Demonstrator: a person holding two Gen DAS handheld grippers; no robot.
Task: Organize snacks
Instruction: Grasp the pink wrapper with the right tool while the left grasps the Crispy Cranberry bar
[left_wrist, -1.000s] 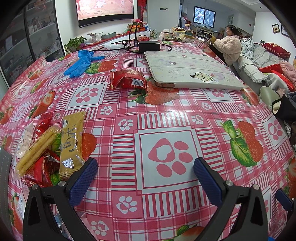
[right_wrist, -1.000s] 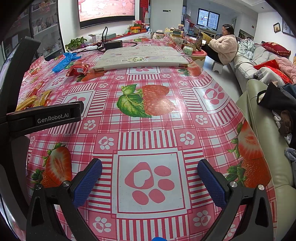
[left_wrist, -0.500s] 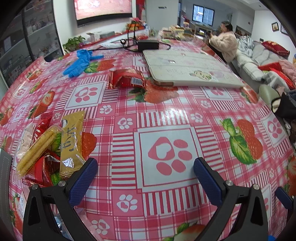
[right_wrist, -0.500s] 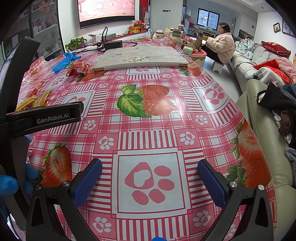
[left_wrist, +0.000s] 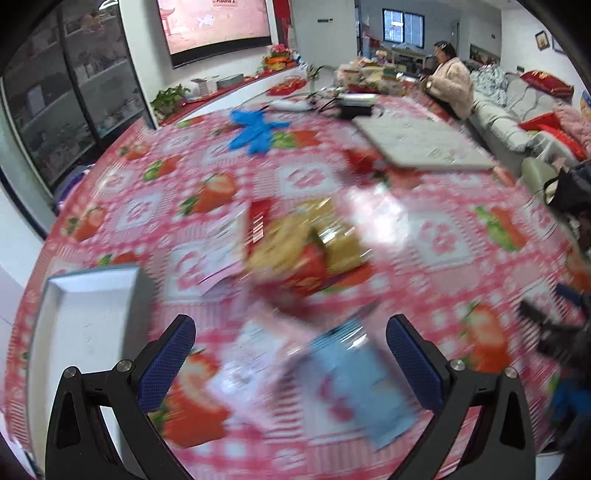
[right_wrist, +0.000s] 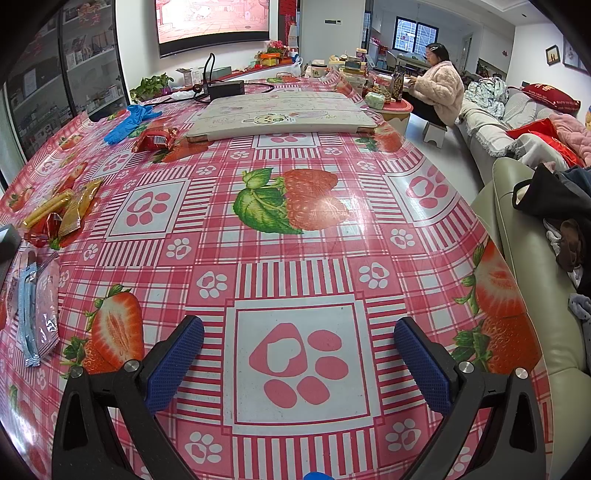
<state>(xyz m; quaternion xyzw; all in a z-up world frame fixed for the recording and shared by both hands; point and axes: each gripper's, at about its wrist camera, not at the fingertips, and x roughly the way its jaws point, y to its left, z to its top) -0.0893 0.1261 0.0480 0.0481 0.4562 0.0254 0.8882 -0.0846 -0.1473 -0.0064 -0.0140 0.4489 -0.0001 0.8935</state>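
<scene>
Left wrist view is smearing heavily. The snack pile (left_wrist: 303, 251), yellow and red wrappers over a red pack, is lying near the table's (right_wrist: 295, 229) left edge, with a pale blue packet (left_wrist: 354, 387) just nearer the left gripper (left_wrist: 291, 363). A white tray (left_wrist: 85, 325) is sitting at the table's left edge. Left gripper is hanging released, nothing between its fingers. Right gripper (right_wrist: 299, 363) is hovering spread wide, empty.

Versus 0.5 s ago: left view is now facing the pile centrally; tray and blue packet are newly showing. Right view is sitting unchanged.
</scene>
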